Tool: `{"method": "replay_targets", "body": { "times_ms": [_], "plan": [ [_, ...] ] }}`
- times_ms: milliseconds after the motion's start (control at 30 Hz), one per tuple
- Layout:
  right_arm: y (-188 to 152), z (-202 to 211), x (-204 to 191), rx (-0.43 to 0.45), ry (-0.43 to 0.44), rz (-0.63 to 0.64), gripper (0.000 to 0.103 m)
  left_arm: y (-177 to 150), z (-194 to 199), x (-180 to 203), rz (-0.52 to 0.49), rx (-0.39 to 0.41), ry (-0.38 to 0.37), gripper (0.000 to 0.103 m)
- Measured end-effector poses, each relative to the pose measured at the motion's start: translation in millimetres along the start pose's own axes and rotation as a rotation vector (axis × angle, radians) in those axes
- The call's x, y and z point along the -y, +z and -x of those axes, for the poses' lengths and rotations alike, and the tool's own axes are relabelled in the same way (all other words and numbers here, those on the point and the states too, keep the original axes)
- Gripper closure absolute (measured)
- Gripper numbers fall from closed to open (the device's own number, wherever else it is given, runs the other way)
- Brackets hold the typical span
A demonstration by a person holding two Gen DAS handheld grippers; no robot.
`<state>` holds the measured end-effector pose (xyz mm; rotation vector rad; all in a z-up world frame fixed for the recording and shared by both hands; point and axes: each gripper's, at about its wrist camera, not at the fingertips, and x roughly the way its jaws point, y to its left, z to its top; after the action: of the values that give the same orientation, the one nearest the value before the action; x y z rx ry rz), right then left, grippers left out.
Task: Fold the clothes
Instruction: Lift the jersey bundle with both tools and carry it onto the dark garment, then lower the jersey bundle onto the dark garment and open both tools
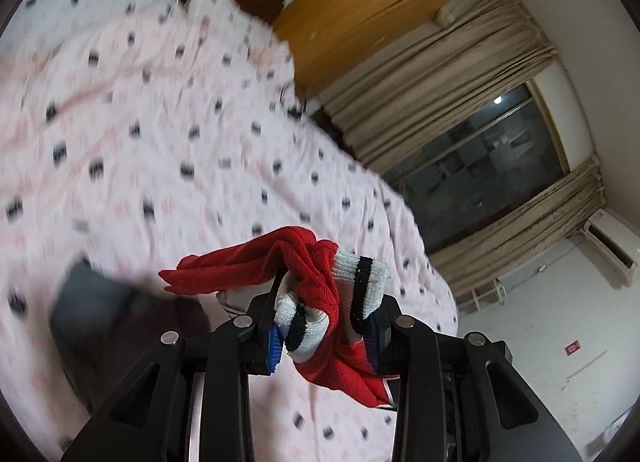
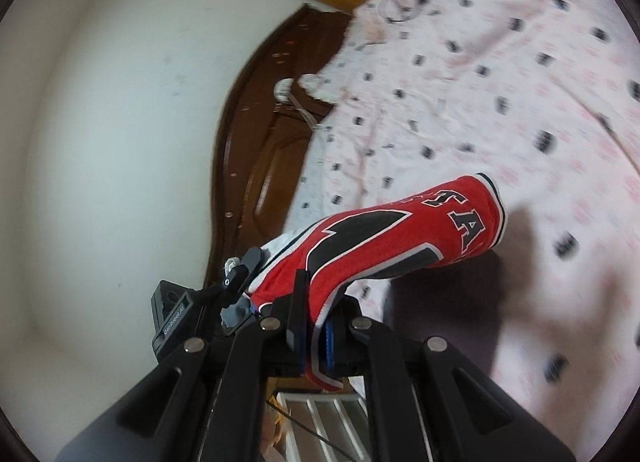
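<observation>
Aloft over bed (image 1: 160,122): left gripper (image 1: 320,338) and right gripper (image 2: 316,342) clamp red garment (image 2: 400,230) (probably jersey).

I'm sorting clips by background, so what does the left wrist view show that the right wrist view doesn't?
Only the left wrist view shows the window, beige curtains and an air conditioner, plus the garment's striped cuff in the left gripper. Only the right wrist view shows the dark headboard, black lettering and the right gripper. Both show the red garment and patterned bedsheet.
</observation>
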<state>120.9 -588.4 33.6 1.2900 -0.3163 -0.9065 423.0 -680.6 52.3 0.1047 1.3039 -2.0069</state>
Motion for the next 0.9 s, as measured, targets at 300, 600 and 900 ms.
{"method": "replay_targets", "body": {
  "times_ms": [300,600,900],
  "plan": [
    [-47,-92,64,-0.209,-0.026,-0.03,0.096,-52,14,-99,0.073,0.064,0.092,0.075],
    [-109,-93,126,-0.293,-0.058,-0.097,0.096,-124,33,-132,0.11,0.09,0.114,0.074],
    [-128,-96,163,-0.309,-0.185,-0.14,0.096,-165,19,-182,0.218,0.03,0.16,0.072]
  ]
}}
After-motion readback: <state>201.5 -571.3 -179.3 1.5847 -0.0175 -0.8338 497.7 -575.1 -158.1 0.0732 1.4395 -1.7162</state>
